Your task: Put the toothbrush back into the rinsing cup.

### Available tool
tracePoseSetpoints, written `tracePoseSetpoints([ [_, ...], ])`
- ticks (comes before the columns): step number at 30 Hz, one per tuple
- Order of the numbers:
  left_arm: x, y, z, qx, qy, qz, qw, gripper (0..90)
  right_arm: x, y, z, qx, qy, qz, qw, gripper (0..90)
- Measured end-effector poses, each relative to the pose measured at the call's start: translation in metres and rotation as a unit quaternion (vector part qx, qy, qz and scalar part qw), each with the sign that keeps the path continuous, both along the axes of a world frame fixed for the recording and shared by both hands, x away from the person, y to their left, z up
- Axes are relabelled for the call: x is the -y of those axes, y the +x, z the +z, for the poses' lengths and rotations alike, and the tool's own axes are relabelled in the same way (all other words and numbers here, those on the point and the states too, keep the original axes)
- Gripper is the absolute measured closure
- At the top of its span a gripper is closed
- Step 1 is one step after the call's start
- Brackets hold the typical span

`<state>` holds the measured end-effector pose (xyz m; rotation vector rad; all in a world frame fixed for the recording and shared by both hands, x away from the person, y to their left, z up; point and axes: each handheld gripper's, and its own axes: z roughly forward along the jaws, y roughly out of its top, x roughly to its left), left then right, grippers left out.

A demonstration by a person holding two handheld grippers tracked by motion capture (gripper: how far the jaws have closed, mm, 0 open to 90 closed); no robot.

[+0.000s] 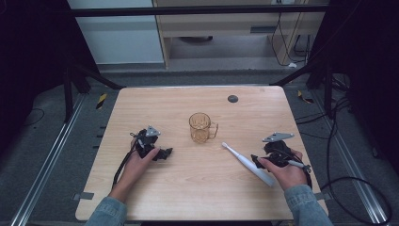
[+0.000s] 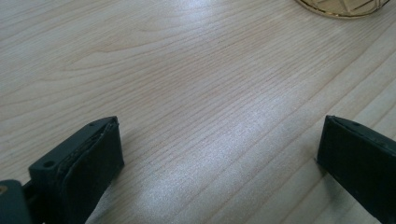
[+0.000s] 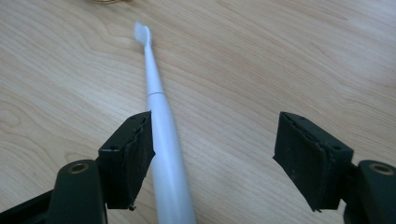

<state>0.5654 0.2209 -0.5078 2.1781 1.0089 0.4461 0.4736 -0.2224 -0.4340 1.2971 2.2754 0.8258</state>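
- right gripper [image 3: 212,140]: jaws spread wide, gripping nothing; white toothbrush [image 3: 161,135] lies flat on the tabletop [image 1: 188,188] between them, touching one jaw.
- left gripper [image 2: 219,154]: jaws released over bare wood.
- amber mug [image 1: 201,127]: upright at mid-tabletop, just beyond the brush head.

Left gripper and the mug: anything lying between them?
Nothing: the high view shows bare table between the left gripper and the mug.
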Motion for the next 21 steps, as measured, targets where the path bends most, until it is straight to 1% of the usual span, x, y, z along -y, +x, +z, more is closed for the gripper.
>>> tracePoseSetpoints([
  [1, 0.0, 0.0, 0.0, 0.0, 0.0, 0.0, 1.0, 0.0, -0.002, 0.001, 0.0, -0.001, -0.002, 0.005, 1.0, 27.7],
  [2, 0.0, 0.0, 0.0, 0.0, 0.0, 0.0, 1.0, 0.0, -0.003, 0.002, -0.001, -0.008, -0.004, 0.01, 0.9999, 26.6],
  [3, 0.0, 0.0, 0.0, 0.0, 0.0, 0.0, 1.0, 0.0, -0.005, 0.003, -0.001, -0.009, -0.005, 0.017, 0.9998, 26.2],
  [4, 0.0, 0.0, 0.0, 0.0, 0.0, 0.0, 1.0, 0.0, -0.008, 0.004, -0.002, -0.014, -0.008, 0.027, 0.9995, 28.0],
  [7, 0.0, 0.0, 0.0, 0.0, 0.0, 0.0, 1.0, 0.0, -0.012, 0.006, -0.003, -0.02, -0.013, 0.035, 0.9991, 27.4],
  [8, 0.0, 0.0, 0.0, 0.0, 0.0, 0.0, 1.0, 0.0, -0.016, 0.007, -0.001, -0.02, -0.024, 0.045, 0.9985, 26.3],
  [11, 0.0, 0.0, 0.0, 0.0, 0.0, 0.0, 1.0, 0.0, -0.02, 0.008, 0.002, -0.017, -0.028, 0.05, 0.9982, 27.2],
  [12, 0.0, 0.0, 0.0, 0.0, 0.0, 0.0, 1.0, 0.0, -0.022, 0.01, 0.004, -0.019, -0.03, 0.056, 0.9978, 28.2],
  [13, 0.0, 0.0, 0.0, 0.0, 0.0, 0.0, 1.0, 0.0, -0.022, 0.01, 0.004, -0.019, -0.03, 0.056, 0.9978, 28.2],
  [14, 0.0, 0.0, 0.0, 0.0, 0.0, 0.0, 1.0, 0.0, -0.024, 0.012, 0.005, -0.021, -0.032, 0.061, 0.9974, 30.2],
  [17, 0.0, 0.0, 0.0, 0.0, 0.0, 0.0, 1.0, 0.0, -0.027, 0.014, 0.006, -0.023, -0.034, 0.066, 0.997, 31.3],
  [18, 0.0, 0.0, 0.0, 0.0, 0.0, 0.0, 1.0, 0.0, -0.029, 0.015, 0.006, -0.023, -0.036, 0.069, 0.9967, 31.3],
  [19, 0.0, 0.0, 0.0, 0.0, 0.0, 0.0, 1.0, 0.0, -0.032, 0.016, 0.007, -0.024, -0.042, 0.078, 0.9958, 31.4],
  [21, 0.0, 0.0, 0.0, 0.0, -0.001, 0.0, 1.0, 0.0, -0.034, 0.017, 0.008, -0.024, -0.044, 0.08, 0.9955, 31.4],
])
